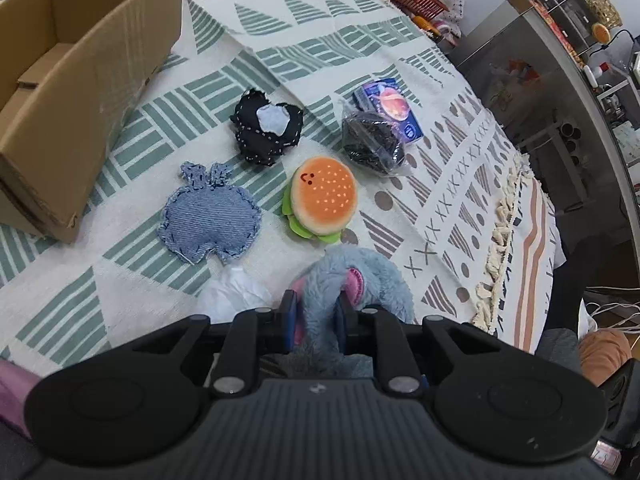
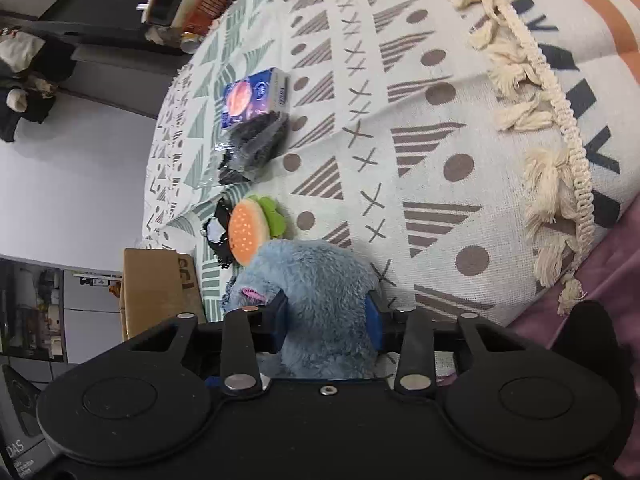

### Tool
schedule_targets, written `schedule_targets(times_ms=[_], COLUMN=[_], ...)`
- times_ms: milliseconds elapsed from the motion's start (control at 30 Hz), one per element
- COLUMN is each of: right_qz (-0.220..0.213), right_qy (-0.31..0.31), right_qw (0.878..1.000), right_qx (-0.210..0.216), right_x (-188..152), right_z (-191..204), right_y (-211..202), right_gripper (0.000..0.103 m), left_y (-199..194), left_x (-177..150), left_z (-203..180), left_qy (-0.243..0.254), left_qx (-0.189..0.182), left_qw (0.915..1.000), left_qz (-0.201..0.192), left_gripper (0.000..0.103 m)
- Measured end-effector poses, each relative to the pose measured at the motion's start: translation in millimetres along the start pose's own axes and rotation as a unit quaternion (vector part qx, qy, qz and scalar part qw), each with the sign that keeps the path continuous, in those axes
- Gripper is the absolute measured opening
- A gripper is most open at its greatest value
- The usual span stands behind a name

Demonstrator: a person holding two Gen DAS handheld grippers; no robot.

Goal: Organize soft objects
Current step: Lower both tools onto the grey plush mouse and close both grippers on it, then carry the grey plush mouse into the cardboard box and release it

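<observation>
I have both tools clamped on the same blue plush toy [image 1: 360, 280]: the left tool [image 1: 314, 314] pinches a fold of its fur next to a pink ear patch, and the right tool [image 2: 328, 314] squeezes the toy's thick furry body between its two fingers. The toy sits at the near part of the surface [image 1: 400, 52], which is covered by a patterned cloth with green and brown triangles, dots and crosses, and it lies just short of the cloth's tasselled fringe [image 1: 504, 216] on the right edge. Just beyond the toy, nearly touching it, is a plush hamburger [image 1: 324, 196] with an orange bun and green lettuce. To its left lies a flat denim apple-shaped pad [image 1: 210, 218], and farther back a black stitched pad [image 1: 266, 126] with a white patch. Behind the hamburger on the right, a clear bag of something dark [image 1: 374, 144] rests against a small blue box [image 1: 390, 108] with a planet picture. An open cardboard box [image 1: 80, 80] stands along the left edge of the surface, well apart from the toy. A crumpled white bag [image 1: 236, 292] lies beside the left tool.
</observation>
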State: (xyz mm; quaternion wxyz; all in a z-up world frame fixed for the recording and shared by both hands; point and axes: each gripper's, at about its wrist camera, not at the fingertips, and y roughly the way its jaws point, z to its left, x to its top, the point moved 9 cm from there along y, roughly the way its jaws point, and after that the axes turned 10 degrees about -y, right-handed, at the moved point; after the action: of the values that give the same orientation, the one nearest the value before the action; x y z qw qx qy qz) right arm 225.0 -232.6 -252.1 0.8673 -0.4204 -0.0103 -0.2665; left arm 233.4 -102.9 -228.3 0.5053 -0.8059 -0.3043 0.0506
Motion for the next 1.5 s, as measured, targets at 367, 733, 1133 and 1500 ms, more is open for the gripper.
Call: schedule_targets(times_ms=[367,733,1133,1500], right_qz=[-0.029,-0.039,-0.035,-0.037], right_qy=[-0.061,-0.126,-0.181,-0.204], right_qw=[0.996,0.983,0.974,0.968], right_qx=[0.061,0.124,0.135,0.141], right_x=[-4.8,-23.8,-50.8,-65.0], right_z=[49.0,112.6,183.4,235.8], right_y=[-28.5,-36.7,-34.9,-16.4], right_gripper=[0.034,0.034,0.034,0.034], left_y=[-62.7,-125.5,-175.0,-202.9], left_x=[14.7,36.5,62.3,93.0], left_z=[0.3,26.8,73.3,109.7], left_qy=[0.012,0.021,-0.013,-0.042], left_qx=[-0.017,-0.028,-0.047,-0.059], left_qw=[0.9976,0.9926,0.9874,0.9817], left_qz=[-0.065,-0.116,-0.150,-0.176], left_gripper=[0.018,0.018,0.018,0.018])
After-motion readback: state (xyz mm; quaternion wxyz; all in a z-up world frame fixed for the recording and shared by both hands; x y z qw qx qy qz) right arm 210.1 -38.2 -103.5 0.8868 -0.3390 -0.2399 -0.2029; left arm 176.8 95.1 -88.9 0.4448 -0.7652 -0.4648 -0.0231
